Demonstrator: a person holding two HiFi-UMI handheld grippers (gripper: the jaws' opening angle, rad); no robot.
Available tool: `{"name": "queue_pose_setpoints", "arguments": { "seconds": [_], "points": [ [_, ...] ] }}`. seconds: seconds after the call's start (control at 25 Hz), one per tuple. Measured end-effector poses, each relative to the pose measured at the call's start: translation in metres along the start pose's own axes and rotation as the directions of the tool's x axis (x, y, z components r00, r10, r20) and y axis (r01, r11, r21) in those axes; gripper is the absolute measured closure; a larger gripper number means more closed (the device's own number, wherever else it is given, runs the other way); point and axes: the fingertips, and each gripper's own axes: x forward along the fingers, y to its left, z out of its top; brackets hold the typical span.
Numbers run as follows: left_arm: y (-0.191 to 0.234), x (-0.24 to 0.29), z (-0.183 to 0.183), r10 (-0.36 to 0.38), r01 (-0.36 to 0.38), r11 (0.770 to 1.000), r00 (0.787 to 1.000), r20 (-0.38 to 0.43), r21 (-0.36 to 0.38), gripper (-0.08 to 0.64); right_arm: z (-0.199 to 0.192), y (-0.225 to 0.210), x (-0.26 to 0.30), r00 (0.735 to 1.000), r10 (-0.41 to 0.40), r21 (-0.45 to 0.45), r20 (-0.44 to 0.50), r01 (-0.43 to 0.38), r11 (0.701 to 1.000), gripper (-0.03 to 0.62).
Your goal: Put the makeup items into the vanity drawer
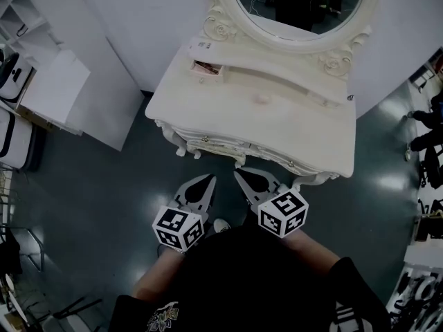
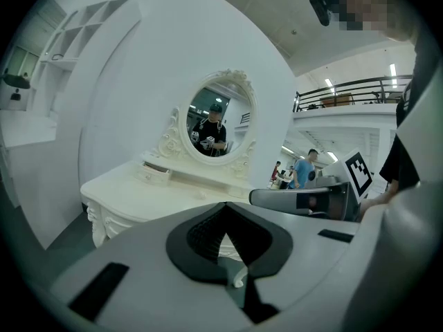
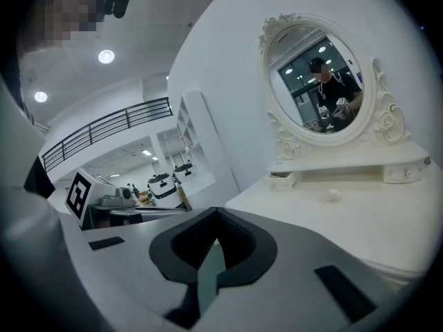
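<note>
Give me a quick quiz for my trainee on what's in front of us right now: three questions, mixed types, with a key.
1. True or false: the left gripper and right gripper are both shut and empty.
2. In the head view, the open drawer is at the mirror's: A) left B) right C) middle.
3. Fill in: the small item lies on the vanity's ___.
Key: 1 true; 2 A; 3 top.

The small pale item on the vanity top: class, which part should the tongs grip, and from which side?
Probably across its sides, coming from above at the front edge: the small pale item lies low and alone on the vanity top, with the mirror shelf behind it. Its exact shape is too small to tell.
</note>
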Motion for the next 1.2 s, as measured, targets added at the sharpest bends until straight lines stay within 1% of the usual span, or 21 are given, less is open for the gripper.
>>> {"name": "queue_pose_setpoints", "arguments": {
  "seconds": [0.2, 0.32, 0.48, 0.88, 1.08, 1.2],
  "points": [
    [0.009, 0.024, 0.011, 0.021, -0.021, 1.0, 1.0, 0.002, -0.009, 0.56, 0.015, -0.029, 0.012, 1.0, 0.004, -0.012, -0.009, -0.004, 1.0, 0.563],
    [0.012, 0.041, 0.017, 0.026, -0.026, 0.999, 1.0, 0.0, -0.019, 0.56, 0.022, -0.051, 0.015, 1.0, -0.01, -0.023, -0.019, 0.01, 1.0, 0.563],
    [0.017, 0.066, 0.019, 0.028, -0.028, 0.999, 1.0, -0.013, -0.032, 0.56, 0.029, -0.086, 0.018, 0.999, -0.036, -0.008, -0.028, 0.036, 0.999, 0.563],
    [0.027, 0.12, 0.017, 0.034, -0.037, 0.998, 0.998, -0.055, -0.058, 0.559, 0.028, -0.173, 0.028, 0.991, -0.106, 0.009, -0.079, 0.107, 0.994, 0.563],
    [0.032, 0.142, 0.015, 0.042, -0.046, 0.996, 0.997, -0.065, -0.074, 0.558, 0.028, -0.209, 0.035, 0.986, -0.131, -0.007, -0.105, 0.131, 0.991, 0.563],
    [0.035, 0.156, 0.016, 0.051, -0.056, 0.995, 0.997, -0.063, -0.079, 0.56, 0.03, -0.232, 0.04, 0.983, -0.145, -0.033, -0.115, 0.142, 0.989, 0.563]
  ]
}}
